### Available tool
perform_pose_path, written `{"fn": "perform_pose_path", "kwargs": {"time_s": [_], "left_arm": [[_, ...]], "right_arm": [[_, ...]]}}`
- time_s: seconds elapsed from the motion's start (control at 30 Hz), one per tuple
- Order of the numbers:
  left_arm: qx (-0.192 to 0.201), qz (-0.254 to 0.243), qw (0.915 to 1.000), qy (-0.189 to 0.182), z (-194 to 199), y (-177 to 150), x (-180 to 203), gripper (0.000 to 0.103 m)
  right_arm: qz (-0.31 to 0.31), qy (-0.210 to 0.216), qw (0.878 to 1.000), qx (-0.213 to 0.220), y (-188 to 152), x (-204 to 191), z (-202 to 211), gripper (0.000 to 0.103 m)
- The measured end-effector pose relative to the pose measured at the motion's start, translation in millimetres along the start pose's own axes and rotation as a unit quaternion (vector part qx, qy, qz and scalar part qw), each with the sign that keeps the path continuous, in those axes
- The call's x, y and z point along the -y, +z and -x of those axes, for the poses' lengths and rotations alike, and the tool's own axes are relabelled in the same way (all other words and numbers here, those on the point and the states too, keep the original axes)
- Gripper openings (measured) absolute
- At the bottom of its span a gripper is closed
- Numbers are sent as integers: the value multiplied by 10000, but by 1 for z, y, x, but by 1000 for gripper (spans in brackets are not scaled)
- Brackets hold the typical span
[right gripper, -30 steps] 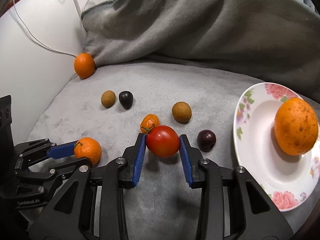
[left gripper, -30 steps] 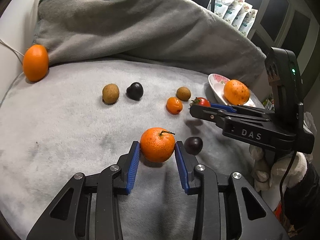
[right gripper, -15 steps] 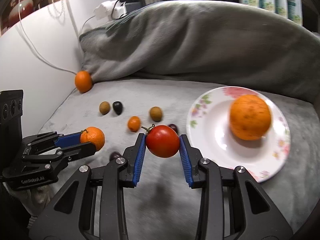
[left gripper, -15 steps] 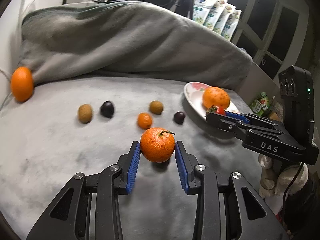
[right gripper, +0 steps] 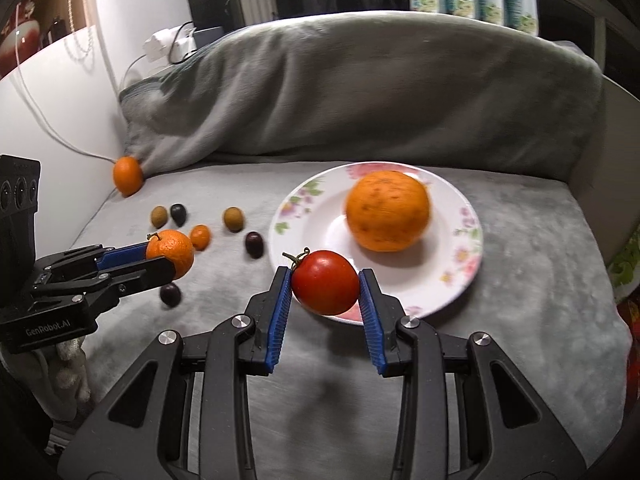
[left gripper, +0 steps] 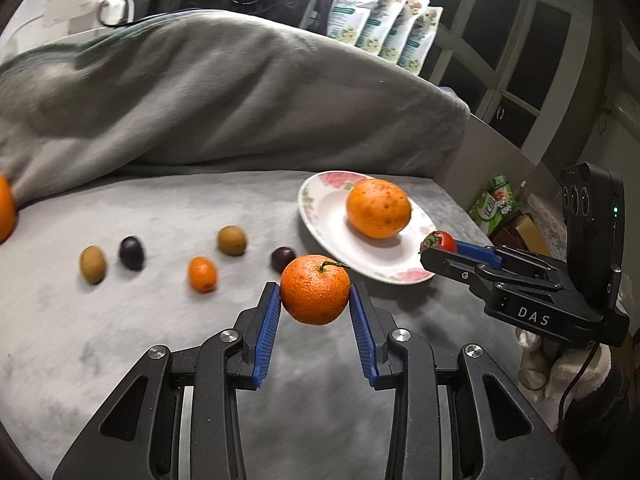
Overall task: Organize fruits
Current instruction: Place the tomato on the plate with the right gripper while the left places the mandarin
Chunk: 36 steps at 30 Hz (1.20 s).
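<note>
The left gripper (left gripper: 315, 298) was closed on a mandarin (left gripper: 315, 295), its blue pads pressing the fruit's two sides at about its widest girth, stem up, the fruit clear of the grey blanket (left gripper: 120, 320); the right gripper (right gripper: 325, 289) was likewise clamped on a tomato (right gripper: 325, 288), pads on opposite flanks, the green stalk tilted up and to the left, the fruit hanging over the near rim of the flowered plate (right gripper: 460, 216). The mandarin looked light, its peel dimpled and a little yielding, so the ribbed pads probably gripped it well; a hold across the middle seemed right, since one nearer the top or bottom might have let it squirt out. The tomato was judged the more delicate: smooth, glossy skin, soft flesh, likely to bruise or split under hard pressure and to slip under too little; the flanks were the sound place to hold it, away from the stalk. On the plate a large speckled orange (right gripper: 387, 210) already lay, round and apt to roll if nudged; room for both carried fruits remained on the nearer side. On the blanket beyond lay a small kumquat-like fruit (right gripper: 200, 237), two brownish ones, three dark ones and an orange (right gripper: 127, 176) against the pillow's edge.
</note>
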<state>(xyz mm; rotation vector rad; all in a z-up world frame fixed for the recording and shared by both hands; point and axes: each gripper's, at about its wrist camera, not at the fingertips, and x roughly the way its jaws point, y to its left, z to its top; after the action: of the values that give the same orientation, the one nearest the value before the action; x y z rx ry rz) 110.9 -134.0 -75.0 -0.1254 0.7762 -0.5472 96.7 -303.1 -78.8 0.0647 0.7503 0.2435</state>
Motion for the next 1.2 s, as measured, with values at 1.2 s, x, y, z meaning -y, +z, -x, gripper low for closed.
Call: {"fn": "perform_pose_path", "kwargs": {"time_s": [1.2], "left_arm": [[-328,-427,9985,78,-67,30,30,34]], "right_arm": [[-116,-328,9993,-151,-3,31,-17,36]]}}
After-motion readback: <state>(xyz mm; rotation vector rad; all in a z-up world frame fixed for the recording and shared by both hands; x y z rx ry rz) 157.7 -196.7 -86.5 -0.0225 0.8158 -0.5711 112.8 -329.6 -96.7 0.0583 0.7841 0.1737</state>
